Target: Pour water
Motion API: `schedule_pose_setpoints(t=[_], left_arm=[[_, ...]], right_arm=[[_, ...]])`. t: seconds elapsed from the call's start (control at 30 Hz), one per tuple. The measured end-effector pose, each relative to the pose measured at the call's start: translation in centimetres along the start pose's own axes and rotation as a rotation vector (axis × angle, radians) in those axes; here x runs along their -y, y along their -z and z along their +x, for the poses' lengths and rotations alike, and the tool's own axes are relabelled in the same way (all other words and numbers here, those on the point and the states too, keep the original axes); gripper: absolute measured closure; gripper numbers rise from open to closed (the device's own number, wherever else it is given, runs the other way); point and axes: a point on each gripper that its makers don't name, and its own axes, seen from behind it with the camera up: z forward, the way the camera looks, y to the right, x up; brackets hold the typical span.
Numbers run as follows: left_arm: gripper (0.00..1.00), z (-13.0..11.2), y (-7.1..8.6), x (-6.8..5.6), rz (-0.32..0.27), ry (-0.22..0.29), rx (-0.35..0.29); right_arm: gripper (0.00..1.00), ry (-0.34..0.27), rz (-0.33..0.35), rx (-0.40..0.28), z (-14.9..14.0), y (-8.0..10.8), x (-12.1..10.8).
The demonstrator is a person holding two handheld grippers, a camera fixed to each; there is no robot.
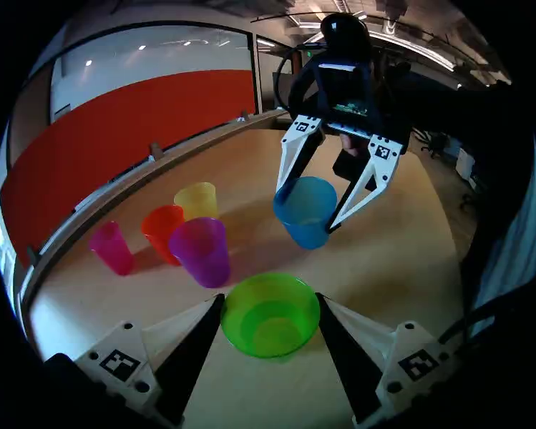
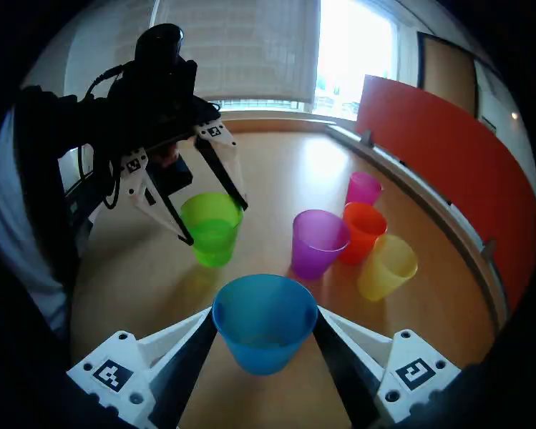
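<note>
left tongs clamp green cup, right tongs blue cup.

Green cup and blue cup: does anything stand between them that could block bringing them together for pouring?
Nothing visible does. Between the green cup and the blue cup lies only bare table. The purple cup, nearest of the others, stands off to one side of that line.

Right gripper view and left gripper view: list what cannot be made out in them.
Blue translucent plastic cup, right gripper view: water level unclear behind its tinted wall.
Green translucent plastic cup, left gripper view: underside hidden by its own body.
Orange translucent plastic cup, left gripper view: one side covered by the purple translucent plastic cup.
</note>
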Motion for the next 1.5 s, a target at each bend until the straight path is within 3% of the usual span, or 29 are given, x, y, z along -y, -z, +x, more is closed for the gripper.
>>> schedule_pose_setpoints(t=[0.8, 1.5], left_arm=[[0.09, -1.3, -0.4, 0.2, 0.014, 0.009, 0.004], [0.1, -1.3, -0.4, 0.0, 0.022, -0.003, -0.008]], right_arm=[[0.07, -0.019, 0.02, 0.019, -2.1, -0.9, 1.1], [0.07, -0.032, 0.005, 0.043, -3.8, 0.3, 1.0]])
